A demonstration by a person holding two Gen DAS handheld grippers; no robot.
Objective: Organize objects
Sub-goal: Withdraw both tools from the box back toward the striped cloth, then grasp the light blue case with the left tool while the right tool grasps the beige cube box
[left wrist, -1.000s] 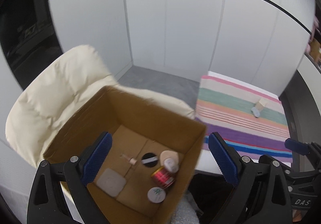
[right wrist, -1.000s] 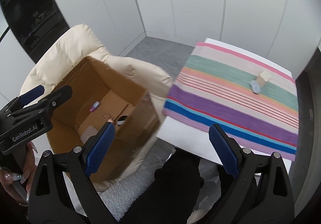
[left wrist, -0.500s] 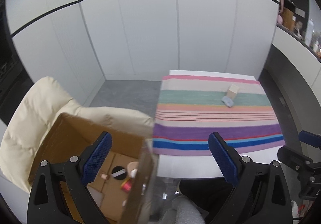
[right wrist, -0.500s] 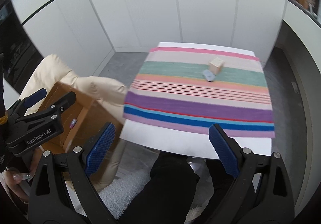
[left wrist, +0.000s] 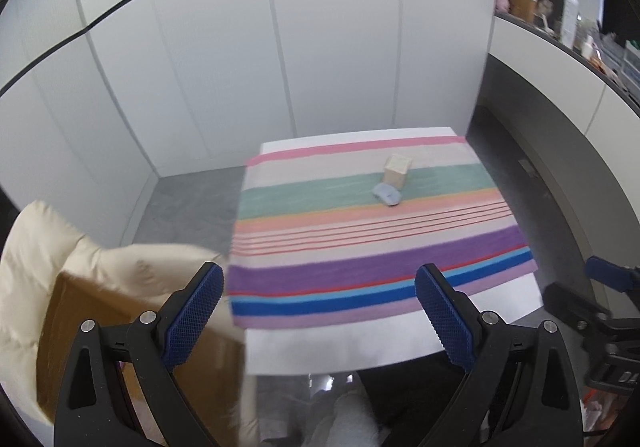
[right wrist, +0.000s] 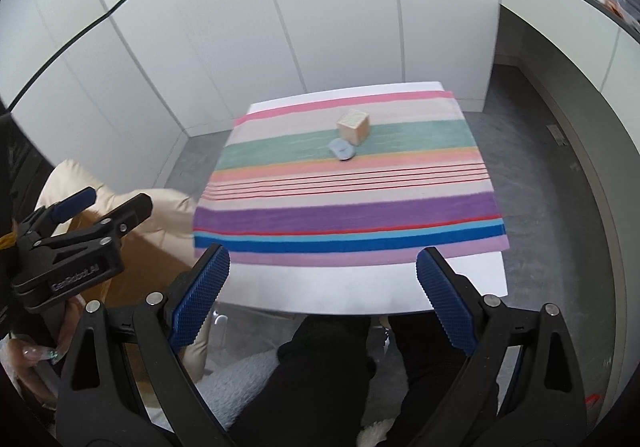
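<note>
A small wooden cube [left wrist: 397, 169] [right wrist: 353, 125] stands on the green stripe of a striped cloth [left wrist: 372, 243] [right wrist: 348, 199] that covers a white table. A pale blue flat object [left wrist: 387, 194] [right wrist: 342, 149] lies just in front of the cube, touching or nearly touching it. My left gripper [left wrist: 319, 309] is open and empty, held short of the table's near edge. My right gripper [right wrist: 323, 285] is open and empty too, also short of the near edge. A brown cardboard box [left wrist: 132, 327] [right wrist: 136, 271] sits on a cream cushioned chair [left wrist: 36, 267] at the left; its inside is hidden.
White wall panels [left wrist: 280, 67] stand behind the table. A curved counter with bottles and jars [left wrist: 572, 27] runs along the right. The person's dark legs [right wrist: 340, 375] are under the table's near edge, and a hand [right wrist: 28, 351] holds the left gripper's body.
Both views have swung right, from the open box with its small items toward the striped table. The box has slid to the lower left. Both grippers stayed open.
</note>
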